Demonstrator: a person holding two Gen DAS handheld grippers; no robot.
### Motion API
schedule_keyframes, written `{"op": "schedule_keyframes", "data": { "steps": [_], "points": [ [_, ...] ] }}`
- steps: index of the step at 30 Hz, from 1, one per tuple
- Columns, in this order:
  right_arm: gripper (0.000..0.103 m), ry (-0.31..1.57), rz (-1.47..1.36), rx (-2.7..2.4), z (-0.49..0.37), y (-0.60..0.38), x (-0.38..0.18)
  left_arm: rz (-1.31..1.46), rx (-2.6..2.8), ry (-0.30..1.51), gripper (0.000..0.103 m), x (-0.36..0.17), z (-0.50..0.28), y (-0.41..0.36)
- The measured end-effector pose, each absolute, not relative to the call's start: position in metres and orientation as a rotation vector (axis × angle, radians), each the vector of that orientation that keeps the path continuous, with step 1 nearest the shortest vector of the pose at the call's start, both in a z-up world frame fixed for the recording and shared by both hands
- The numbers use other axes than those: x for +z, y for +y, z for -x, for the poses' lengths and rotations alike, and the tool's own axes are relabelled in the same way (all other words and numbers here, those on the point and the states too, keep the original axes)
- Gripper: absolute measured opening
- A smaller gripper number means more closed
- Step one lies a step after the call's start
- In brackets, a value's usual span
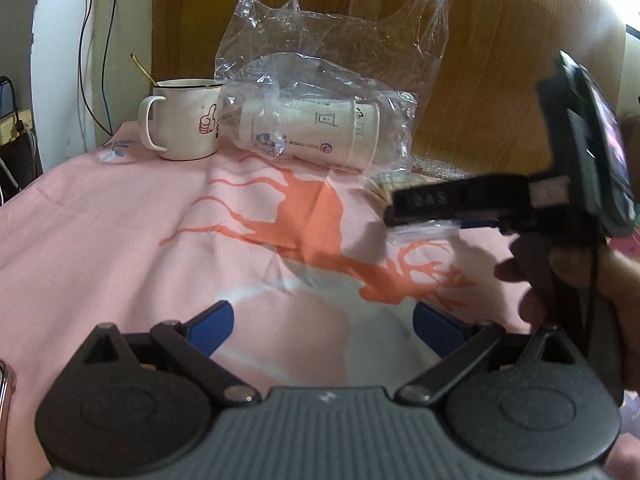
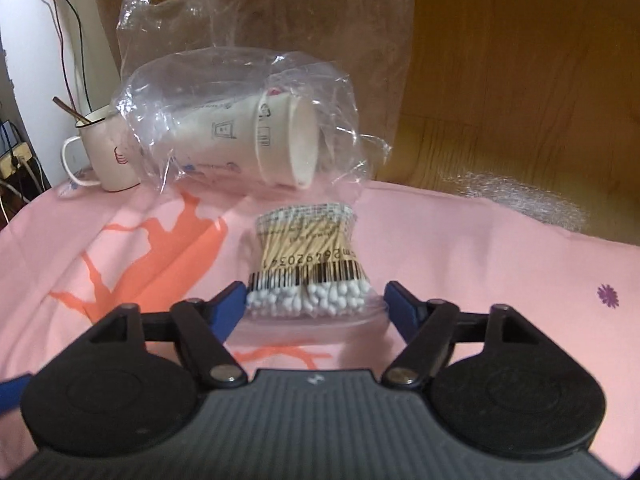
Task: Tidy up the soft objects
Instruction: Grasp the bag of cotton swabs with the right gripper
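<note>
Your right hand-held gripper (image 2: 314, 306) is the nearer one: the packet of cotton swabs (image 2: 310, 264) lies straight ahead of it, its near end with the white tips already between the blue fingers (image 2: 230, 306). The jaws stand apart, neither pad pressing on the plastic wrap as far as the wrist view shows. The packet's long axis runs away from you, along the line the fingers point, so a close would likely pinch it across its narrow width at the swab heads.

Your left hand-held gripper (image 1: 324, 322) hangs over bare cloth, jaws apart and empty, with the packet off to its right, under the other tool.

Just beyond the packet lies a stack of paper cups (image 2: 256, 140) on its side inside a clear plastic bag (image 2: 200, 40) that stands up behind it. An enamel mug (image 2: 106, 152) with a spoon sits further left.

Everything rests on a pink sheet with an orange deer print (image 2: 480, 248), soft and wrinkled, likely a bed, backed by a wooden board (image 2: 520, 80). Cables hang on the white wall at left.
</note>
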State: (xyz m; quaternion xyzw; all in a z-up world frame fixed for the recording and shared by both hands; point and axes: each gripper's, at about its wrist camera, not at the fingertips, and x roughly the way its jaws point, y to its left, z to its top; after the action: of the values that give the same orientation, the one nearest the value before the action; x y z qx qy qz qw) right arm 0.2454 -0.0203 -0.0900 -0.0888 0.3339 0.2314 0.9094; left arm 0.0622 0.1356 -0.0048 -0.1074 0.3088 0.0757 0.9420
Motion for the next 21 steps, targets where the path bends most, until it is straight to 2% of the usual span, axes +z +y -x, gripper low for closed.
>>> {"op": "schedule_keyframes", "data": {
  "steps": [1,8,15,21],
  "points": [
    [0.067,0.69,0.179,0.487,-0.242,-0.027,-0.09,0.221,0.152,0.629,0.1,-0.005,-0.062,0.136],
    [0.067,0.684,0.183,0.478,-0.196,-0.083,-0.083,0.228,0.147,0.628,0.1,-0.005,-0.063,0.138],
    [0.067,0.656,0.232,0.45,-0.102,-0.152,-0.08,0.213,0.132,0.635,0.103,-0.005,-0.063,0.135],
    [0.067,0.636,0.159,0.367,-0.035,-0.218,-0.081,0.176,0.124,0.649,0.103,-0.005,-0.063,0.13]
  ]
}}
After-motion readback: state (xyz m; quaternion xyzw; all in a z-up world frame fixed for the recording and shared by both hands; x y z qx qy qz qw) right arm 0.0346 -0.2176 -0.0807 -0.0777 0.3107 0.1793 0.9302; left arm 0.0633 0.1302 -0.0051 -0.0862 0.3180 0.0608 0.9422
